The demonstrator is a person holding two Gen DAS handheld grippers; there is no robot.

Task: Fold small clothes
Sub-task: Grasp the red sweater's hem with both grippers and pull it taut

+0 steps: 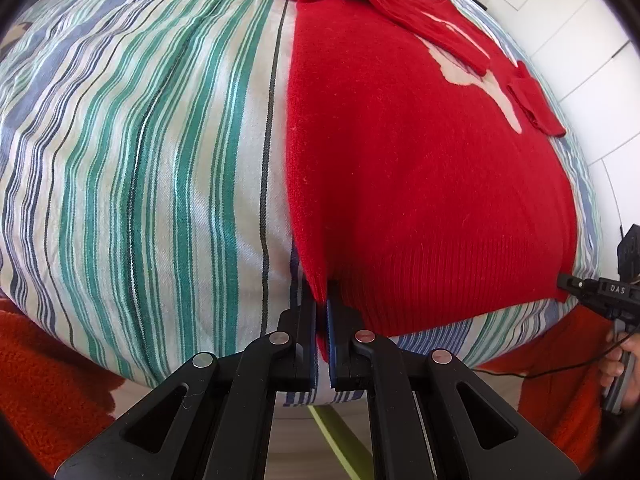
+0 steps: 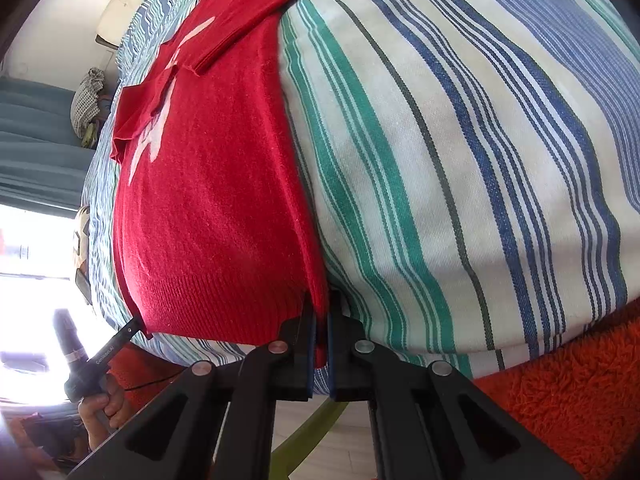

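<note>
A small red knit sweater (image 1: pixel 420 184) with a pale figure on its chest lies flat on a striped bed cover (image 1: pixel 140 160), both sleeves folded in over the body. My left gripper (image 1: pixel 322 300) is shut on the near left corner of the ribbed hem. The right gripper (image 1: pixel 568 284) shows at the right edge of the left wrist view, pinching the other hem corner. In the right wrist view the same sweater (image 2: pixel 208 200) fills the left half, and my right gripper (image 2: pixel 320 316) is shut on the near right hem corner. The left gripper (image 2: pixel 138 326) bites the far corner there.
The striped cover (image 2: pixel 480 160) spreads wide to both sides of the sweater. An orange fleece sleeve (image 2: pixel 568 400) and a hand (image 2: pixel 104 404) show near the bed's front edge. White cupboard doors (image 1: pixel 580 20) stand beyond the bed; a teal curtain (image 2: pixel 32 140) hangs at the left.
</note>
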